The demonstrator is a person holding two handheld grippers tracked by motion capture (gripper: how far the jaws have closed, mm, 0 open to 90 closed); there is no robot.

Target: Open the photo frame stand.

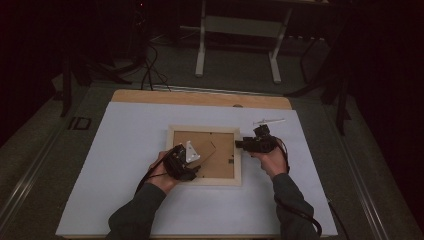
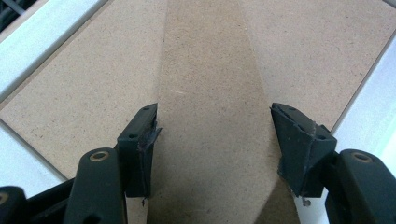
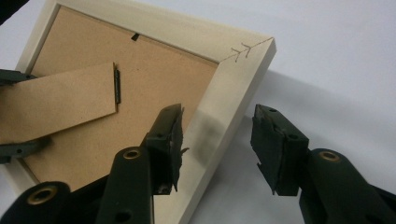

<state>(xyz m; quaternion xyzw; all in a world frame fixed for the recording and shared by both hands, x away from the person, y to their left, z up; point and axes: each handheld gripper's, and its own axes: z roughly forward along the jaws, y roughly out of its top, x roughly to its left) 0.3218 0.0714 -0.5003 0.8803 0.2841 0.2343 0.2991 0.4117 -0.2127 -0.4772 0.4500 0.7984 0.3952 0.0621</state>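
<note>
Black jaws of the left tool (image 2: 212,140) stand spread over the brown stand (image 2: 212,70), a fibreboard strip running between them toward twelve o'clock in the left gripper view; whether the pads touch its edges I cannot tell. In the high view this tool (image 1: 182,162) sits over the seven o'clock corner of the frame (image 1: 204,182), which lies face down on the bench (image 1: 125,150). The right tool (image 3: 217,140) is spread too, its jaws astride the frame's pale rail (image 3: 229,88) without pressing it; that rail runs from six toward one o'clock in the right gripper view. In the high view the right tool (image 1: 250,143) is at the frame's three o'clock side. The stand's long axis points toward the hinge (image 3: 117,84), so the left hand is nearer it, and any lift of the stand probably falls to that hand.
</note>
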